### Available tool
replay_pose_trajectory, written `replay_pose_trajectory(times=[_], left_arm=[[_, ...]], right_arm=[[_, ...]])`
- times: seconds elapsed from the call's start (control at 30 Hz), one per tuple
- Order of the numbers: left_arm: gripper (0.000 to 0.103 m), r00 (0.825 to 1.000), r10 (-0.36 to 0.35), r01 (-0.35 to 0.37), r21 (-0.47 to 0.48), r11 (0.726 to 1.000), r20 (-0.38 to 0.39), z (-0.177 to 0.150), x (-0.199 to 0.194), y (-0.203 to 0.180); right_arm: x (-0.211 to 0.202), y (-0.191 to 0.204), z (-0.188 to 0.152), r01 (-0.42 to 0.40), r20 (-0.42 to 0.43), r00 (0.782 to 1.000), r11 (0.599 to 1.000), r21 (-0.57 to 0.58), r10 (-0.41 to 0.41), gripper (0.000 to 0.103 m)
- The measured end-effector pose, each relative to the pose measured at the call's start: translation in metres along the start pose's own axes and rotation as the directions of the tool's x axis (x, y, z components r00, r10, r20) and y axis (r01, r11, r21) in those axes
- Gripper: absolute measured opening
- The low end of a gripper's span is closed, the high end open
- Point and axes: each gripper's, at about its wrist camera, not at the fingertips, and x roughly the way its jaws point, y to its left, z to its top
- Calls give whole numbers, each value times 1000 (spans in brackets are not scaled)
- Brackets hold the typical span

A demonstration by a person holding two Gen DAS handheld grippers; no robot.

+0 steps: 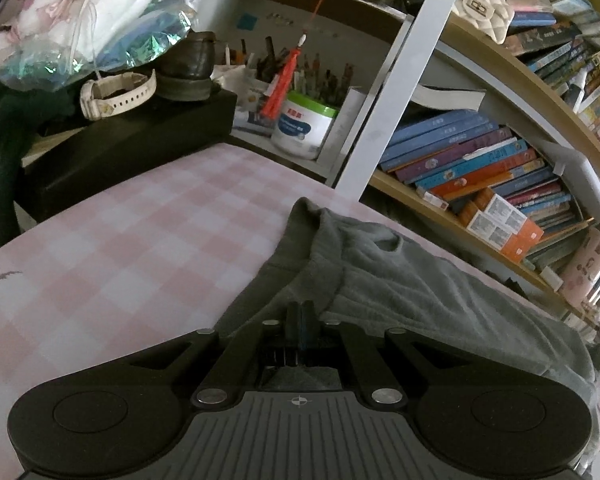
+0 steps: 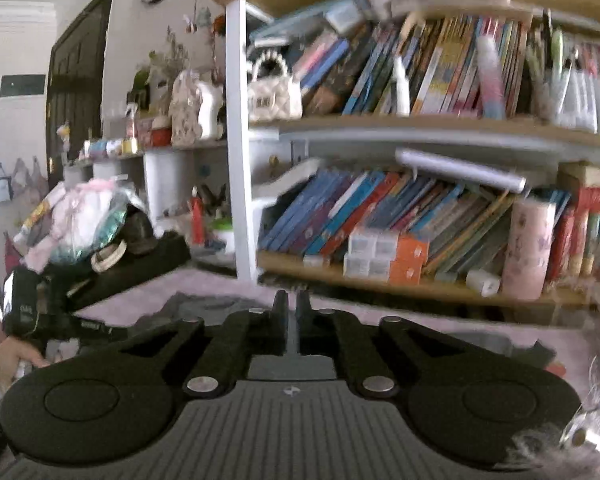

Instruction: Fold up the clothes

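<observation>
Grey fleece garment (image 1: 400, 280) lies on the pink checked cloth (image 1: 120, 248) covering the table, right in front of the left gripper (image 1: 300, 312). Its fingers are clenched together, and a dark ribbed hem of the garment bunches at their tips, so they seem to pinch a fold of it. From there the garment's long axis runs away to the right, toward the bookshelf (image 1: 500, 184). In the blurred right wrist view, the right gripper (image 2: 292, 308) hovers above the table with a narrow slit between its fingers and nothing in it; the garment shows only as a dim grey patch lower left of its tips
</observation>
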Motion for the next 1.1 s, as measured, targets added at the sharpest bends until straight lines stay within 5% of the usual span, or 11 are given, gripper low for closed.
replay_pose_trajectory(times=[0.03, 0.1, 0.23, 0.37, 0.5, 0.53, 0.7, 0.83, 0.93, 1.03, 1.1], left_arm=[[3, 1000, -1, 1, 4, 1000, 0, 0, 0, -1], [3, 1000, -3, 3, 16, 1000, -1, 0, -1, -3], [3, 1000, -16, 15, 60, 998, 27, -2, -6, -12], [3, 977, -136, 123, 87, 989, 165, -3, -30, -19], [3, 974, -206, 200, 71, 977, 92, -3, -24, -20], [3, 973, -223, 219, 64, 974, 65, -3, -22, -20], [3, 965, -261, 261, 90, 961, -12, -7, -14, -30], [3, 970, -241, 243, 69, 968, -39, -9, -6, -28], [3, 975, -217, 220, 46, 974, -55, -10, -3, -22], [3, 980, -189, 191, 29, 981, -67, -10, 0, -16], [3, 981, -181, 183, 27, 983, -69, -10, 0, -15]], right_arm=[[3, -3, -6, 0, -34, 999, 1000, 24, 1, 41], [9, -15, -26, 16, -137, 991, 995, 97, -3, 52], [22, -40, -74, 87, -327, 945, 947, 309, 20, 52], [34, -39, -97, 88, -358, 931, 914, 395, 65, 51], [45, -24, -96, 72, -373, 925, 935, 348, 68, 26], [45, -21, -95, 71, -369, 927, 939, 336, 62, 11], [33, -19, -62, 17, -196, 979, 939, 343, 54, 7], [42, 26, -5, -76, 7, 997, 979, 191, 76, 7], [76, 82, 15, -242, -25, 970, 969, 54, 244, 11], [99, 112, 5, -404, -140, 899, 910, 94, 414, 34], [94, 111, -5, -463, -153, 864, 877, 128, 479, 39]])
